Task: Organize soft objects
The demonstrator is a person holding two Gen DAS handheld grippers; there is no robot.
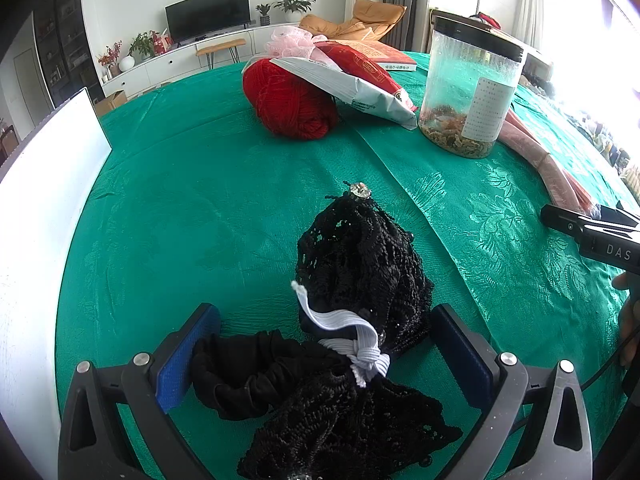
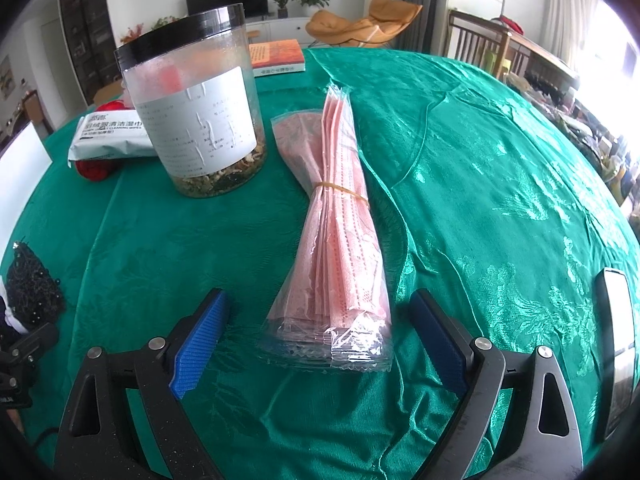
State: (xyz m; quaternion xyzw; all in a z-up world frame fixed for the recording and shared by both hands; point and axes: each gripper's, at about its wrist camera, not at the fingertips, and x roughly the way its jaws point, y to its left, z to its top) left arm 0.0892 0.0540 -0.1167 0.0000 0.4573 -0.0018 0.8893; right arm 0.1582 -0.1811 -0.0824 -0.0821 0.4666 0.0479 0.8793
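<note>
Black bundle: the black lace and mesh fabric bundle tied with a white elastic band (image 1: pixel 352 344) lies on the green damask tablecloth (image 1: pixel 192 208), between the left gripper (image 1: pixel 324 344) pads, probably lined up for a grasp.
Left fingers: spread; the left pad touches a fabric fold, with no visible squeeze.
Mask pack: the pink face masks in a clear plastic sleeve, rubber-banded (image 2: pixel 336 248), lie lengthwise between the right gripper (image 2: pixel 320 340) pads.
Right fingers: released, clear of the sleeve.
Pose: both grippers tilt steeply down toward the table.
</note>
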